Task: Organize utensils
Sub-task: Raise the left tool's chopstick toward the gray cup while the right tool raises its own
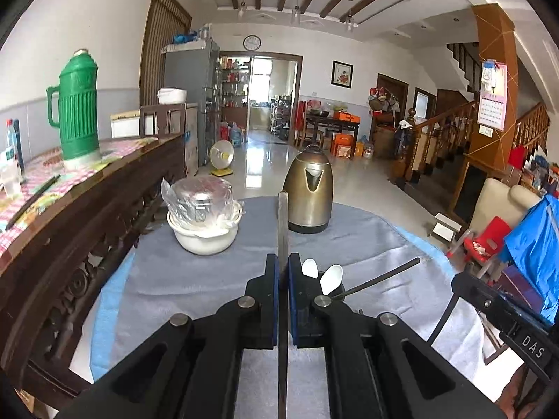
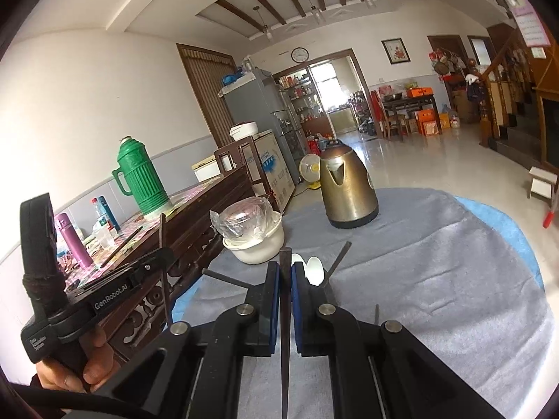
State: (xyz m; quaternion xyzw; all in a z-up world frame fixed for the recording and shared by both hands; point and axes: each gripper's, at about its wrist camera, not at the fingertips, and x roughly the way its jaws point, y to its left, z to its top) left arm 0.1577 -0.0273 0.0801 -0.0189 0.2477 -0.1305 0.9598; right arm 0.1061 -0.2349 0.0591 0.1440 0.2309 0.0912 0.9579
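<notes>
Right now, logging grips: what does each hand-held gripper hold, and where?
Left hand-held gripper: chopstick, mid-length. Right hand-held gripper: dark chopstick, near its blunt end.

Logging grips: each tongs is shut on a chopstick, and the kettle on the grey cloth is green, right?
Not quite. The kettle is bronze; the green thing is the flask on the sideboard, as the left wrist view shows. Left tongs and right tongs are each shut on a chopstick.

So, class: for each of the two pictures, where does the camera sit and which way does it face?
Left wrist: on the left gripper, facing across the table; it pinches a chopstick; the right gripper shows at the right edge.
Right wrist: on the right gripper, facing likewise, pinching another chopstick; the left hand shows at lower left.
Shared: kettle, white bowl, green flask.
</notes>
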